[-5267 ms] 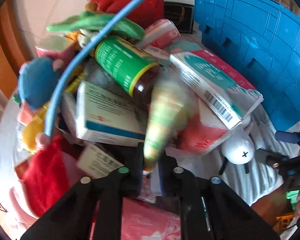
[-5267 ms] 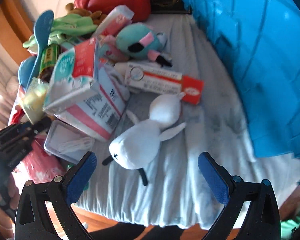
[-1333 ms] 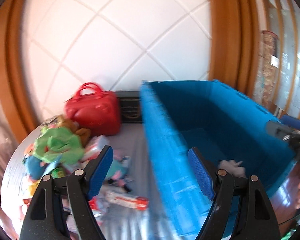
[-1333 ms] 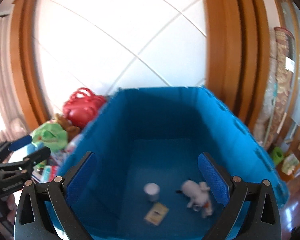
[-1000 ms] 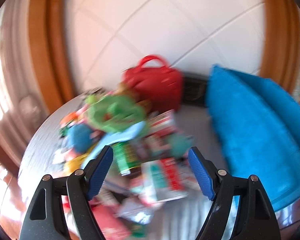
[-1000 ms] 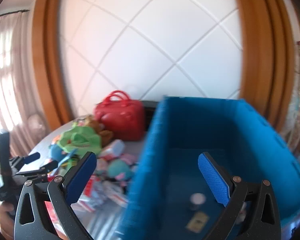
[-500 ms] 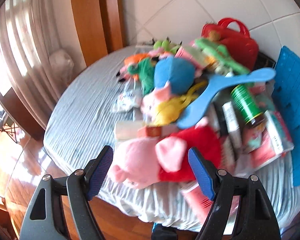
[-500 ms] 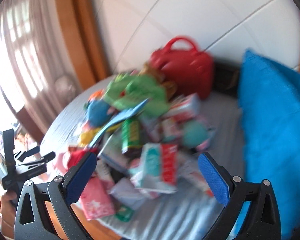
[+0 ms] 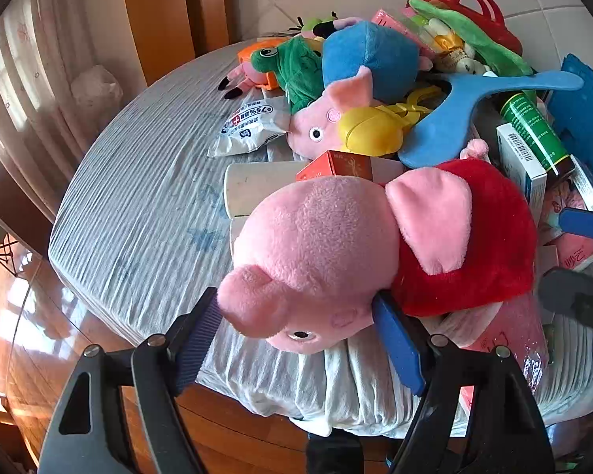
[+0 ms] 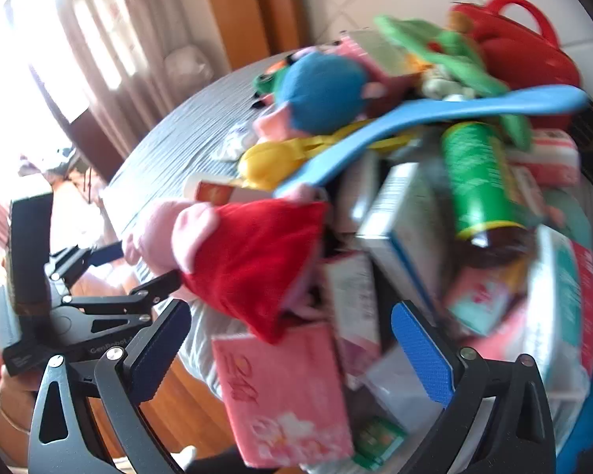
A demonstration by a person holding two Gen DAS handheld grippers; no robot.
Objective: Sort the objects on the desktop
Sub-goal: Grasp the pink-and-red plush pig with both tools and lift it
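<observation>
Pink pig plush point(image 9: 336, 252) lies head-first between the spread pads of left tool point(image 9: 296, 335).
Body runs away toward pile; pads not pressing; right tool point(image 10: 292, 355) wide, empty, farther off.

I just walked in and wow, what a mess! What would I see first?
The big pink pig plush in a red dress lies at the table's near edge, its head between the open pads of the left hand-held gripper. Behind it rises a heap of toys and boxes, topped by a long blue hanger and a red bag.
</observation>
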